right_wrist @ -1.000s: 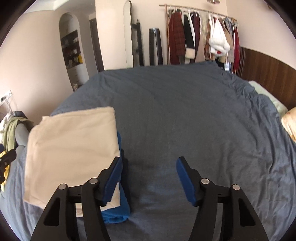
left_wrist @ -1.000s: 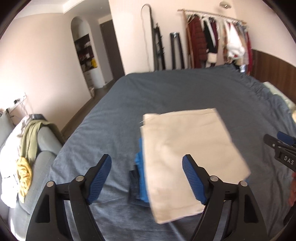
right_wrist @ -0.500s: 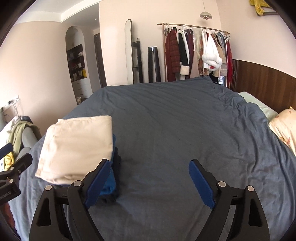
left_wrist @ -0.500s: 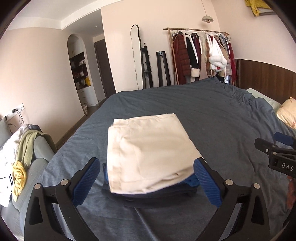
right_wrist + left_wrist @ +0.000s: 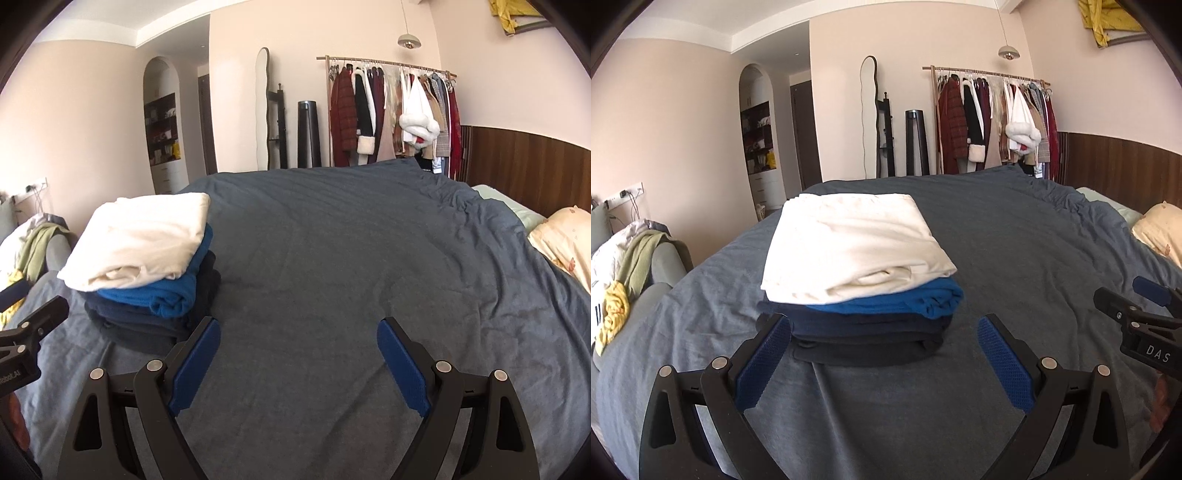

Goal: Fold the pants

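We see the folded cream pants (image 5: 849, 243) on top of a stack, center of the left wrist view, mid-left in the right wrist view. Under them sit a blue garment (image 5: 908, 301) and dark folded clothes (image 5: 864, 332), all on the bed (image 5: 1015, 266). Left tongs (image 5: 884, 363) released, holding nothing, low in frame just short of the stack. Right tongs (image 5: 297, 363) also released, over bare bedding. Folding looks done to us. Risks: the cream piece overhangs the stack on its left edge, so a nudge from the left tongs could slide it off or open the fold. The soft bed lets the pile lean.
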Tool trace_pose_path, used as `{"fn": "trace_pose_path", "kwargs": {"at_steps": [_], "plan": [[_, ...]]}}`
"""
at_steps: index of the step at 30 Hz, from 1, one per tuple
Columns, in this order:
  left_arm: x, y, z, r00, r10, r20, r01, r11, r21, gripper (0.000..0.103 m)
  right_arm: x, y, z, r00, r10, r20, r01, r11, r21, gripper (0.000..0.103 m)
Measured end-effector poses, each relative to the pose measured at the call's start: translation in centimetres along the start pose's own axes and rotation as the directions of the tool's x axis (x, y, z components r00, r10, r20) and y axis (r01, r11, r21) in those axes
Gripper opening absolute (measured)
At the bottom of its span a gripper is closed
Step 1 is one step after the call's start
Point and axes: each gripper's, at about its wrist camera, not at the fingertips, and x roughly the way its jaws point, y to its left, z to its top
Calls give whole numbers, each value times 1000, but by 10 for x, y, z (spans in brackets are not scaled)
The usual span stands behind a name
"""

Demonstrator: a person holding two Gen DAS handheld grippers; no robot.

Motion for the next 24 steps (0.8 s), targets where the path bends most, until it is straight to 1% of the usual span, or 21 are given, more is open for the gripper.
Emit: {"fn": "trace_pose_path", "kwargs": {"at_steps": [5, 7, 9, 12, 15, 19, 24], "plan": [[-31, -3, -11, 999, 22, 28, -21, 999, -32, 103, -26, -6, -18, 999, 30, 40, -30, 1000, 7, 88], [-45, -1, -14, 999, 17, 27, -15, 998, -61, 103, -38, -6, -21, 999, 27, 46, -28, 1000, 6, 88], [-57, -1, -15, 1000, 1, 21, 0, 998, -70, 103, -51, -5, -25, 998, 26, 49, -26, 1000, 4, 88], [-73, -5, -16, 1000, -3, 15, 4, 999, -52, 103, -74, -4, -32, 999, 25, 47, -26, 1000, 13, 88], [-89, -11, -19, 1000, -8, 30, 9, 1000, -26, 103, -95, -4, -37, 998, 35, 48, -36, 999, 23, 88], [-108, -16, -26, 999, -12, 39, 13, 1000, -23, 103, -120, -3, -42, 997, 19, 76, -18, 1000, -8, 88], [-128, -25, -34, 999, -12, 37, 13, 1000, -12, 103, -147, -9, -48, 994, 10, 107, -11, 1000, 8, 88]]}}
